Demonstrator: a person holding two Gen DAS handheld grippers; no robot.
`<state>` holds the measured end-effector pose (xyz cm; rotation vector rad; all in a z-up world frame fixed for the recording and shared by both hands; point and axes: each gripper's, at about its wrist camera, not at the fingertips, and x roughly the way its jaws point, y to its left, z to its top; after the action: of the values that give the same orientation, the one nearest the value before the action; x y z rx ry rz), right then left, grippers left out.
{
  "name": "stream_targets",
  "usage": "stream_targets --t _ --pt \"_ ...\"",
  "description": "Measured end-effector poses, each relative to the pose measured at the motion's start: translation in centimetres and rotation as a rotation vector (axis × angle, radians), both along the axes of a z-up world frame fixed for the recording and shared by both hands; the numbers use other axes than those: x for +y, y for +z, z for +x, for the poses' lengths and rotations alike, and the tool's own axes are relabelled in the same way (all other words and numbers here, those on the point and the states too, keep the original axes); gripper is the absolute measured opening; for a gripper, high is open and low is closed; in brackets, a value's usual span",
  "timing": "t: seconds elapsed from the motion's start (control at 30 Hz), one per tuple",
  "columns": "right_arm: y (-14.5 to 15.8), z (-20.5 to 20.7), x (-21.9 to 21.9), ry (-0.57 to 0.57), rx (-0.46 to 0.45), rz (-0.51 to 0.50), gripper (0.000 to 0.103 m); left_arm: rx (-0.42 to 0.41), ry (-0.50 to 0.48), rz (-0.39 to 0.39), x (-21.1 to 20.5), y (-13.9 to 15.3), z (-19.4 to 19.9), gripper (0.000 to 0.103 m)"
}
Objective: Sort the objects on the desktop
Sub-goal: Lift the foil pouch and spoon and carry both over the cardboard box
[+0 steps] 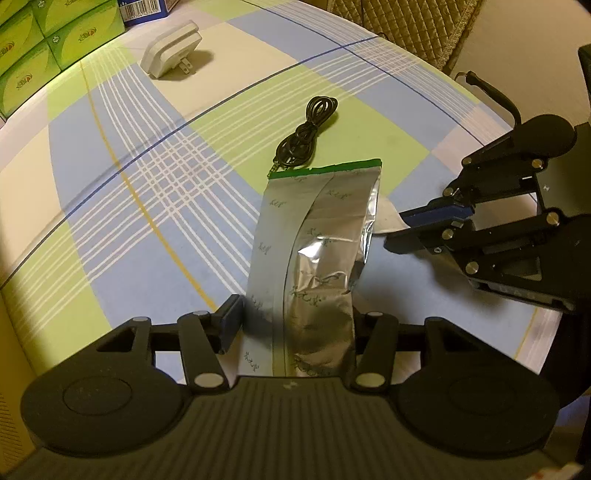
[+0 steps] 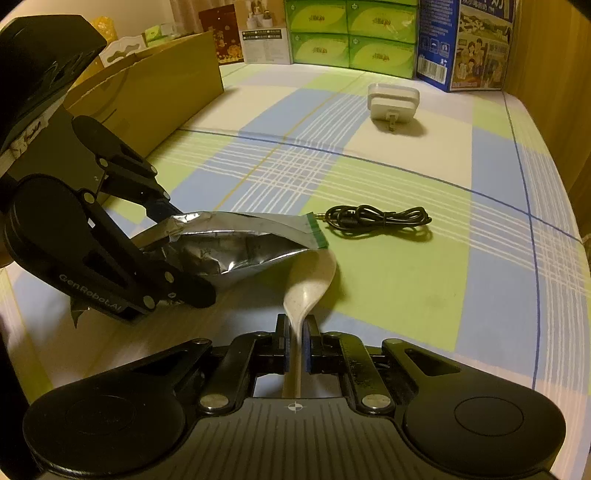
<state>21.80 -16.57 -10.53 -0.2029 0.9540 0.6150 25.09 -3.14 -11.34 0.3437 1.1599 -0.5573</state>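
Foil pouch in L tool (lifted); R tool grips spoon.

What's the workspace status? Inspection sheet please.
Surface: checked cloth, mostly bare.
Job's things: foil pouch held off the cloth; white spoon with its bowl under the pouch's end; charger lying further back.
Clutter: nothing seen.
Grippers: left tool shut on pouch; right tool shut on spoon handle.
Cables: black coiled cable beyond the pouch.
Surroundings: green boxes, blue box, cardboard box.
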Motion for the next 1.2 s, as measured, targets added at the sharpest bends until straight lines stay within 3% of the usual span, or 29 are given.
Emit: stream_targets --t 0.1,0.4,0.87,1.2 --pt "0.0 0.0 -0.2 -0.021 -0.006 0.001 0.004 -0.007 0.010 0.002 -0.1 0.0 0.0 0.048" --pt "0.6 0.2 -1.0 -0.093 -0.022 0.030 0.003 -0.010 0.039 -0.012 0.4 0.7 -0.1 0.031" --pt "1.9 -1.7 -0.9 -0.171 -0.023 0.100 0.003 -0.006 0.079 0.008 1.4 3.1 -1.1 0.030" --pt "4.5 -4.1 -0.4 -0.249 -0.037 0.106 0.003 -0.039 0.149 -0.027 2.3 6.2 -3.5 0.030"
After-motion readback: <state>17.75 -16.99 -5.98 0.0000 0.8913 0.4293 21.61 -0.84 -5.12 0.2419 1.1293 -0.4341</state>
